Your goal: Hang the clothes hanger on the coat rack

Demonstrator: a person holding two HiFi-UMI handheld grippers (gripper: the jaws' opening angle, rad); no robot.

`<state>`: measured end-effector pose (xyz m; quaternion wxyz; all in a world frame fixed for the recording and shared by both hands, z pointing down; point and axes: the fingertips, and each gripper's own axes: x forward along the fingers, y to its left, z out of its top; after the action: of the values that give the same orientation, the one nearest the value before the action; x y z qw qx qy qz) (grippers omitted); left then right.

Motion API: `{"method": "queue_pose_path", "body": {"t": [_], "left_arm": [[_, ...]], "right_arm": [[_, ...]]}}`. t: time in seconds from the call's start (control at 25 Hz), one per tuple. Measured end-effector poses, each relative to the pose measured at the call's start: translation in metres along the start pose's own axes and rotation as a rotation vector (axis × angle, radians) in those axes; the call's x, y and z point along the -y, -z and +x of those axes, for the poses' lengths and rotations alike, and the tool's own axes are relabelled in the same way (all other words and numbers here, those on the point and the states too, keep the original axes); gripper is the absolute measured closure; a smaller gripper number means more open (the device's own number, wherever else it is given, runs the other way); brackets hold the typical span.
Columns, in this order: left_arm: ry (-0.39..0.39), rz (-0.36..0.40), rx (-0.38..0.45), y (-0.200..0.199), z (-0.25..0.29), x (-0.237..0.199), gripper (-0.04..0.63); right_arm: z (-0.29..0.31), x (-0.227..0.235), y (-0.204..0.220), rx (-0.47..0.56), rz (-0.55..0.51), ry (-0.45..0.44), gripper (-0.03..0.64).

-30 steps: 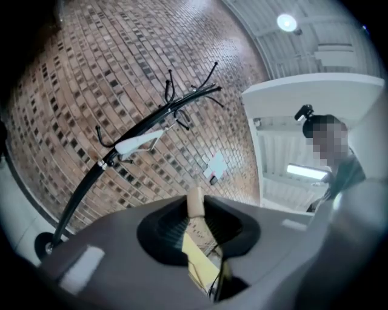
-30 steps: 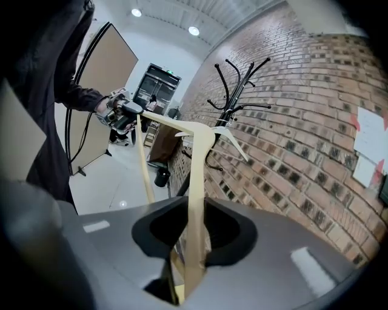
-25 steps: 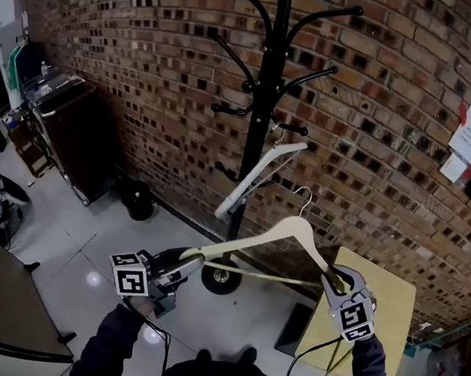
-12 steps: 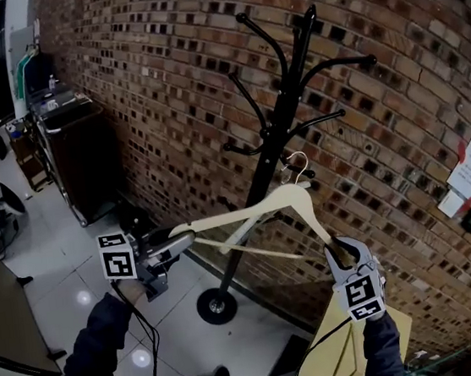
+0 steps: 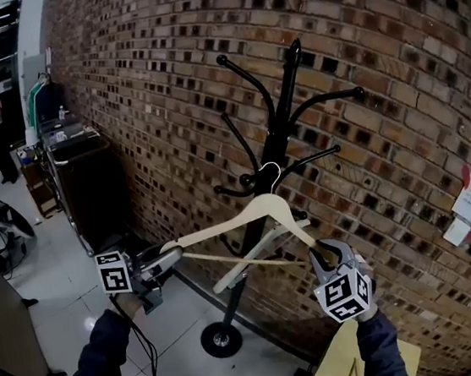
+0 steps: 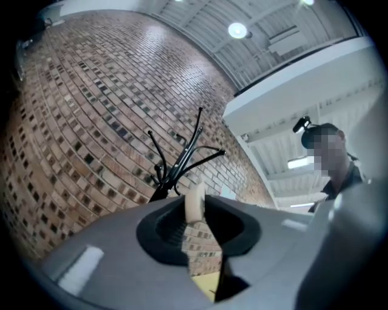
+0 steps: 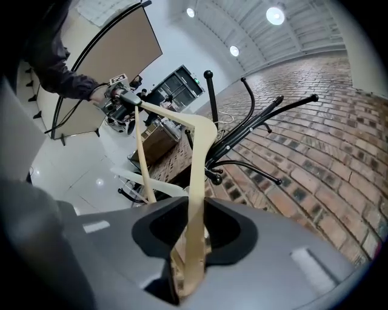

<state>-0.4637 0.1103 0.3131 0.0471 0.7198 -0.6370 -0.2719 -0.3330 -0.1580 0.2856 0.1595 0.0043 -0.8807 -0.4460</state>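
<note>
Left gripper (image 5: 168, 252) and right gripper (image 5: 320, 253) — tight on clothes hanger (image 5: 264, 212), higher now, hook (image 5: 269, 170) at coat rack (image 5: 286, 126)

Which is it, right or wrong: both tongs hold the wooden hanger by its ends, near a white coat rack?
Wrong in one thing: the coat rack is black, not white, as the head view shows. The left tongs and right tongs do hold the wooden hanger by its ends, near it.

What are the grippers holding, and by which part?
One wooden hanger: the left gripper clamps one arm's tip, the right gripper the other arm's tip.
</note>
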Motion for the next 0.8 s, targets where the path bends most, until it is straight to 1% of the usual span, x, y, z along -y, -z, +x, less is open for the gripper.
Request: {"method": "queue_pose_path", "body": {"t": [0.24, 0.4, 0.52, 0.68, 0.8], "left_arm": [[-0.044, 0.006, 0.029, 0.011, -0.009, -0.020, 0.509], [-0.079, -0.005, 0.034, 0.020, -0.013, -0.034, 0.505], [-0.088, -0.017, 0.044, 0.028, -0.017, -0.044, 0.506], [-0.085, 0.000, 0.020, 0.035, -0.012, -0.056, 0.505], [-0.098, -0.021, -0.004, 0.045, -0.009, -0.070, 0.502]], "right_arm": [[0.016, -0.013, 0.006, 0.028, -0.044, 0.019, 0.528], [0.030, -0.024, 0.014, 0.037, -0.042, 0.008, 0.528], [0.043, -0.034, 0.022, 0.024, -0.048, 0.015, 0.528], [0.053, -0.036, 0.031, 0.005, -0.052, 0.030, 0.528], [0.064, -0.041, 0.042, -0.021, -0.070, 0.039, 0.526]]}}
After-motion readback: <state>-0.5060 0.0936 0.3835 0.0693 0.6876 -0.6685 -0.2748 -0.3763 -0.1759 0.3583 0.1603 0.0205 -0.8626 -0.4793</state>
